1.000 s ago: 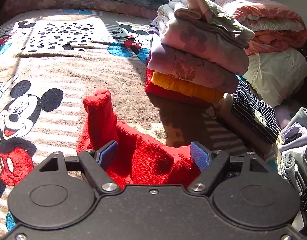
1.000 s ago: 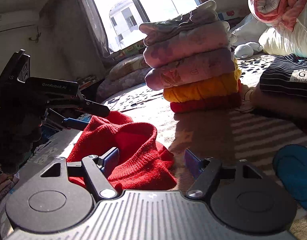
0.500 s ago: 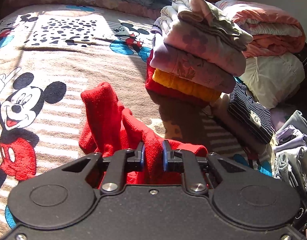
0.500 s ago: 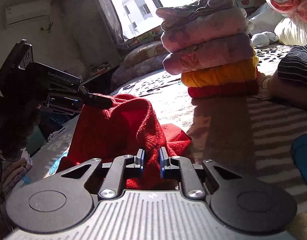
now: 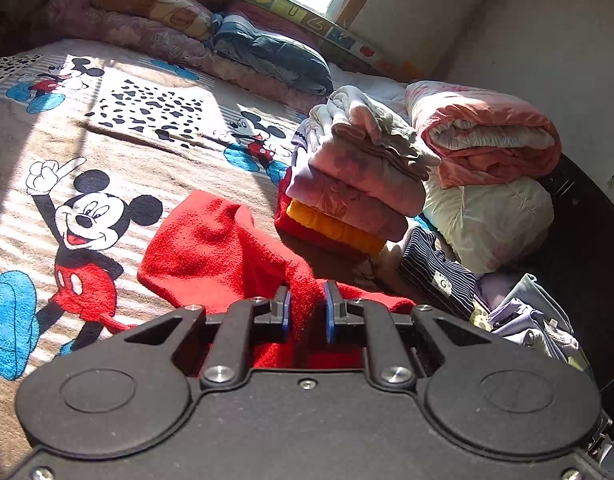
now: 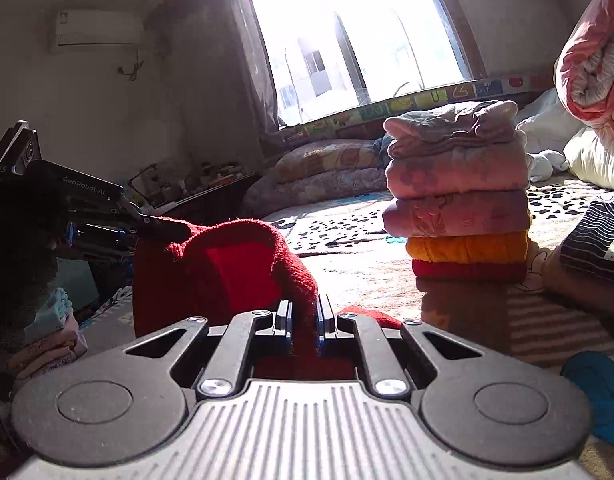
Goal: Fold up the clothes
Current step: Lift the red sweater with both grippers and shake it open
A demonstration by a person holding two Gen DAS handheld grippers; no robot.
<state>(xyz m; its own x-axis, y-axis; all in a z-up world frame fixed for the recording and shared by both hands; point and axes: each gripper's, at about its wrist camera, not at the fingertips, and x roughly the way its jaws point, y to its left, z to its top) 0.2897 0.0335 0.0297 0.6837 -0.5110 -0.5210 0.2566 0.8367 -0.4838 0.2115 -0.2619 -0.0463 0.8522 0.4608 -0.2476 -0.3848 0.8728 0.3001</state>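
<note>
— What have your two tools got hold of?

— My left gripper (image 5: 305, 312) is clamped on a fold of the red knit garment (image 5: 211, 256); the blue pads (image 5: 286, 312) press the cloth from both sides. My right gripper (image 6: 305, 322) is pinched tight on another edge of the same garment (image 6: 243, 268), the cloth standing up between its fingers.

— Where does the garment sit?

— Take the stack of folded clothes (image 5: 355, 192) as the mark. The red garment hangs between my grippers just in front of that stack, on the near side, partly lifted off the cartoon-mouse blanket (image 5: 87, 216), with one end draped down onto it. From the right wrist view, my left gripper (image 6: 163, 232) shows to the left of the stack, gripping the garment's top edge.

— And around the stack?

— To its right lies a dark striped folded piece (image 5: 435, 276), just beside its base. Behind and to the right of the stack sit a rolled pink quilt (image 5: 487, 140) on a cream one (image 5: 491, 220). Beyond the stack are pillows (image 5: 267, 56) under the window (image 6: 355, 40). Further right of the striped piece lies a loose heap of pale clothes (image 5: 527, 316).
</note>
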